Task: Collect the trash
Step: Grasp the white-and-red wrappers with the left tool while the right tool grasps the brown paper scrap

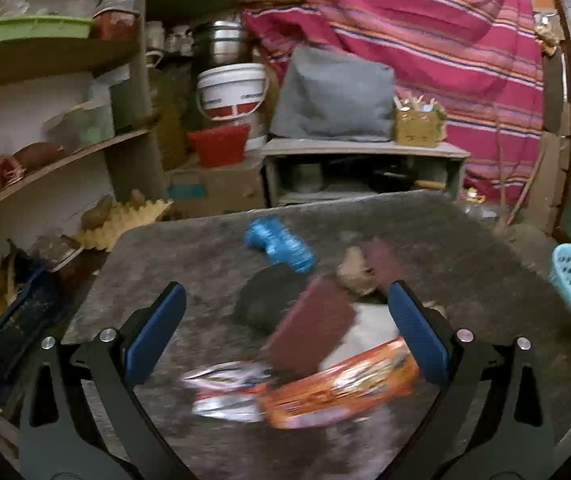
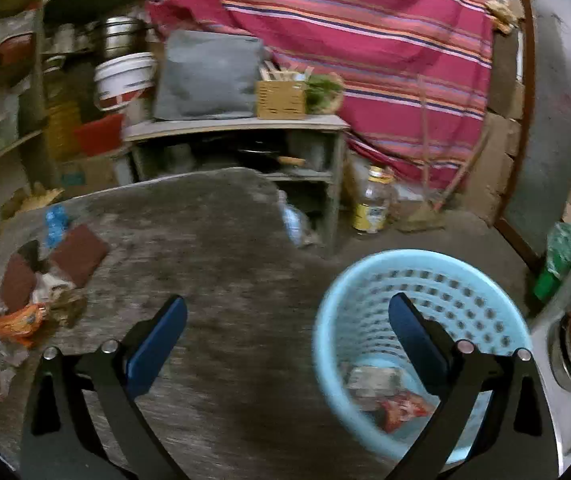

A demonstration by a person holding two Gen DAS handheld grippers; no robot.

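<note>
The left gripper [image 1: 285, 332] is spread wide and grasps nothing; between its fingers, low in the left wrist frame, lie an orange wrapper [image 1: 341, 390], a white-and-red wrapper [image 1: 225, 392] and a maroon pad [image 1: 313, 326] (all blurred) on the grey table [image 1: 189, 248]. A blue crumpled packet [image 1: 279, 244] sits above them. The right gripper [image 2: 287, 334] is likewise released, its right finger over the light blue basket [image 2: 481, 280] at lower right, where some wrappers [image 2: 385, 392] already lie.
</note>
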